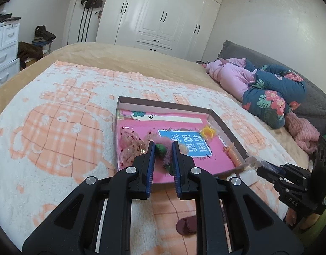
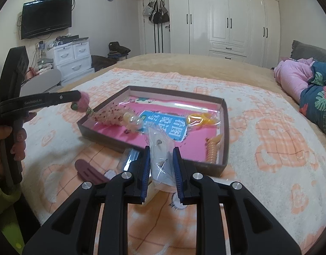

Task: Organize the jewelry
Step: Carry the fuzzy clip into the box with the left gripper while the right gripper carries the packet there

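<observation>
A shallow brown box (image 1: pixel 222 125) (image 2: pixel 225 116) with a pink lining lies on the towel on the bed. My left gripper (image 1: pixel 163 146) is shut on a fuzzy pink hair tie with green beads (image 1: pixel 163 149), held above the box's near left edge; it also shows in the right wrist view (image 2: pixel 81 104). My right gripper (image 2: pixel 161 150) is shut on a clear plastic bag with small earrings (image 2: pixel 160 148), just in front of the box. In the box lie a clear bag of speckled hair ties (image 1: pixel 131 146), a yellow clip (image 1: pixel 208 132) and an orange spiral tie (image 1: pixel 234 154).
A maroon hair clip (image 2: pixel 88 171) (image 1: pixel 187 224) and a blue packet (image 2: pixel 131 157) lie on the towel before the box. Pink and floral bedding (image 1: pixel 267 91) is piled at the right. White drawers (image 2: pixel 71 61) and wardrobe (image 2: pixel 226 17) stand beyond the bed.
</observation>
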Demonstrator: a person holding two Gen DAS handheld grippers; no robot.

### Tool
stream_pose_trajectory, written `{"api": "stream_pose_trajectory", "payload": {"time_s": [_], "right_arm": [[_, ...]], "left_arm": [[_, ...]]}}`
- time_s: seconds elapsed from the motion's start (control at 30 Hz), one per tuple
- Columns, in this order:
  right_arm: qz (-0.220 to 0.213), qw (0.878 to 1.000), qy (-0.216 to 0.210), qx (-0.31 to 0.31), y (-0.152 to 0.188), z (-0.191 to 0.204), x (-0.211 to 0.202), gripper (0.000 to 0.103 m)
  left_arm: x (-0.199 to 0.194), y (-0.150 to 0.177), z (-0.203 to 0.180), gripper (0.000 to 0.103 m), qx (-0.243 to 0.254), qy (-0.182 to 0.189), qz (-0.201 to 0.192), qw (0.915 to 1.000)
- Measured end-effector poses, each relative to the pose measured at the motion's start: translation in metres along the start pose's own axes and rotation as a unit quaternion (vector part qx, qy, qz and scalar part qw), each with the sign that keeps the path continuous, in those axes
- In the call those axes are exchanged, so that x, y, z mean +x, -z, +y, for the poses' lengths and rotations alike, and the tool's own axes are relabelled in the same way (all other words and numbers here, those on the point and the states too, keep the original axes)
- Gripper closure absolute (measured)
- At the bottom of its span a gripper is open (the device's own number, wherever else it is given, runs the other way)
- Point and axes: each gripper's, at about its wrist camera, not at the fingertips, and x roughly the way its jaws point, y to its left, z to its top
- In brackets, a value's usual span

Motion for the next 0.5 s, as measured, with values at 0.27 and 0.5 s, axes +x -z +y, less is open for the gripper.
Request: {"api": "stream_pose_trajectory", "payload": {"time_s": [0.27,0.5], "right_arm": [[-0.016,1.0,0.022,0.008,-0.018,-0.013,0.004,0.083],[-0.024,0.999,0.041,0.015,-0.032,-0.025,0.012,0.083]], "left_arm": [[0.015,-0.013,-0.008,0.094,0.011,0.0,-0.002,0.9999],[0.037,-0.019,-0.008,0.094,0.008,-0.003,0.009,0.9999]]}}
